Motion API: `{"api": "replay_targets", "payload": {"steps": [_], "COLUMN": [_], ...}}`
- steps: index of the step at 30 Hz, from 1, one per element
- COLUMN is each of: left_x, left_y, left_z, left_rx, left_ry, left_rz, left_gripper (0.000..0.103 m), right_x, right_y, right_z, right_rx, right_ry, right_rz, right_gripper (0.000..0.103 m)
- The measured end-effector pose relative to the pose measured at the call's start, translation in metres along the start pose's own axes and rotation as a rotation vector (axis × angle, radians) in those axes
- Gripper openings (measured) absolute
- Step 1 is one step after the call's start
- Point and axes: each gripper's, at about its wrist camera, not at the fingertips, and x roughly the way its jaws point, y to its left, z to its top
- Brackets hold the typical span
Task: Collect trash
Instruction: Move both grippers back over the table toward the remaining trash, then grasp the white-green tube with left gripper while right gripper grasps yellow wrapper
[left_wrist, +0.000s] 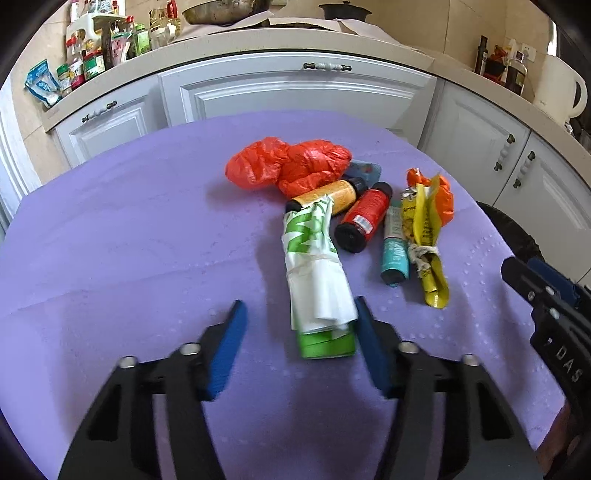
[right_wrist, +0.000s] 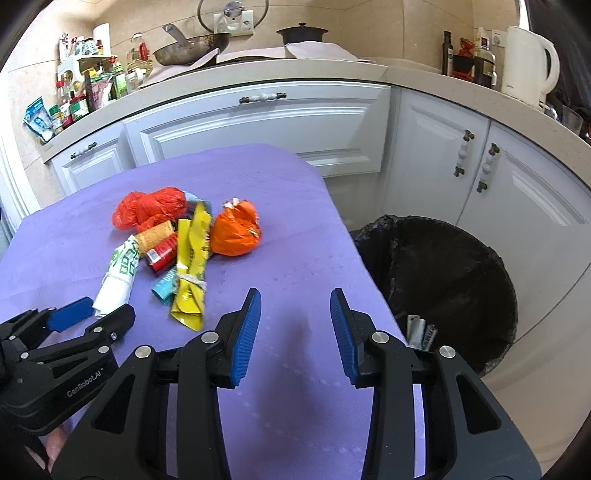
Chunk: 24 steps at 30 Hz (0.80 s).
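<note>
While the purple-covered table (left_wrist: 110, 240) is bearing the trash pile, the black-lined bin (right_wrist: 443, 266) is waiting beside its edge. I judge pickup is beginning: the left gripper (left_wrist: 299, 321), jaws spread, is straddling the green-capped wrapped bottle (left_wrist: 317, 291), needing a squeeze. The right gripper (right_wrist: 295, 314) is hovering, spread and empty.

"GenRobot.AI" on left claw (right_wrist: 79, 317) (white)
</note>
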Motion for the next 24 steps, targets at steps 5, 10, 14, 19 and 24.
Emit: {"api": "replay_targets", "payload": {"steps": [5,10,14,19,24], "left_x": [-0.003,-0.006,-0.009,-0.011,-0.012], "left_y": [0.012,0.025,0.039,0.056,0.073], "left_z": [-0.002,-0.004,-0.003,-0.002,0.000], "left_rx": [0.011,0.013,0.008,-0.008,-0.028], "left_ry": [-0.005,-0.011,-0.026,-0.034,-0.044], "left_rz": [-0.003,0.012,0.038,0.061,0.085], "left_gripper": [0.029,0.028,0.028,0.028,0.028], "right_x": [0.006,0.015,0.025,0.027,0.023], "right_y": [0.017,0.041,0.052,0.054,0.059], "right_z": [0.004,0.007,0.009,0.012,0.016], "right_rx": [-0.028,-0.067,-0.087,-0.075,-0.062], "right_ry": [0.012,0.034,0.066,0.081,0.075], "right_rz": [0.036,0.075,0.082,0.087,0.097], "right_gripper": [0.038,0.038,0.038,0.038,0.038]}}
